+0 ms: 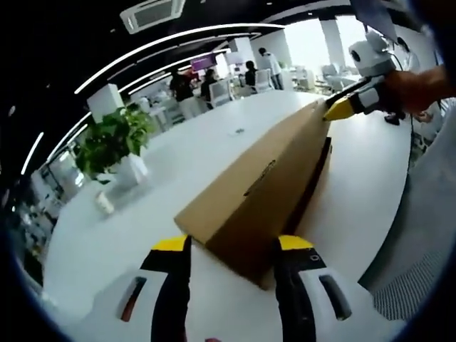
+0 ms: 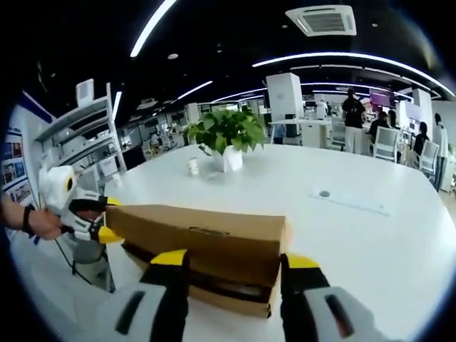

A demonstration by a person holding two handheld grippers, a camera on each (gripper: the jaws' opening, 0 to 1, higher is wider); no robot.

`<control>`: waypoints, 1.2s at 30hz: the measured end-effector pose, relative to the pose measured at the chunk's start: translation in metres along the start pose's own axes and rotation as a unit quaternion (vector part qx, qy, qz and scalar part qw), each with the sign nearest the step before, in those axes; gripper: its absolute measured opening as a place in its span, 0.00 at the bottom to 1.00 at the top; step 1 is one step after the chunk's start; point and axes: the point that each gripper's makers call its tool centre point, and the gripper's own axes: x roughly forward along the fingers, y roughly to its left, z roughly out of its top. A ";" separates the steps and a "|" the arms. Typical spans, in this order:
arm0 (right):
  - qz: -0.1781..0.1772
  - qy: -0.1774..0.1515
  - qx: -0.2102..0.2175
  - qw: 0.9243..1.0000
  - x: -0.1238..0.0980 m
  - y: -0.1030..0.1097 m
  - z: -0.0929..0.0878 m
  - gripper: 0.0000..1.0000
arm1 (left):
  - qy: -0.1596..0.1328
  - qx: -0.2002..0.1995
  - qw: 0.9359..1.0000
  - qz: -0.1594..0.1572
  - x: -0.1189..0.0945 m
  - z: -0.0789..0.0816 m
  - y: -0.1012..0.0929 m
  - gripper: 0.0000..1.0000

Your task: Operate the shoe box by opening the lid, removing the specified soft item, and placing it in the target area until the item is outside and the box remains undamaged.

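Over at nine o'clock in the left gripper view sits a potted plant (image 1: 114, 142) on the white table (image 1: 214, 142), and from there the eye runs to the shoe box (image 1: 249, 192), a long brown carton whose long axis stretches from the near jaws out toward two o'clock. The left gripper (image 1: 231, 246) has its jaws apart, flanking the near corner of the box, though whether they touch the card is hard to call. Up at two o'clock the right gripper (image 1: 342, 107) meets the far end, held by a hand (image 1: 417, 85). Swing to the right gripper view: the left gripper (image 2: 107, 221) sits at nine o'clock against the box's far end, while the right gripper (image 2: 231, 263) straddles the near end at six o'clock, jaws spread. The lid (image 2: 206, 231) looks slightly raised, a dark gap beneath. Each gripper owns one end, so lifting the lid evenly looks like the call.
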 end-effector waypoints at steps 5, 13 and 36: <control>0.004 0.002 -0.010 1.000 0.002 0.002 0.007 0.48 | -0.004 0.021 1.000 0.022 0.002 0.002 0.010 0.40; 0.013 -0.012 0.005 1.000 0.001 -0.002 0.022 0.47 | -0.015 0.035 0.998 0.048 0.000 0.012 0.025 0.30; 0.012 -0.038 0.012 0.999 0.000 -0.020 0.038 0.44 | -0.029 -0.011 0.995 0.096 -0.007 0.037 0.057 0.07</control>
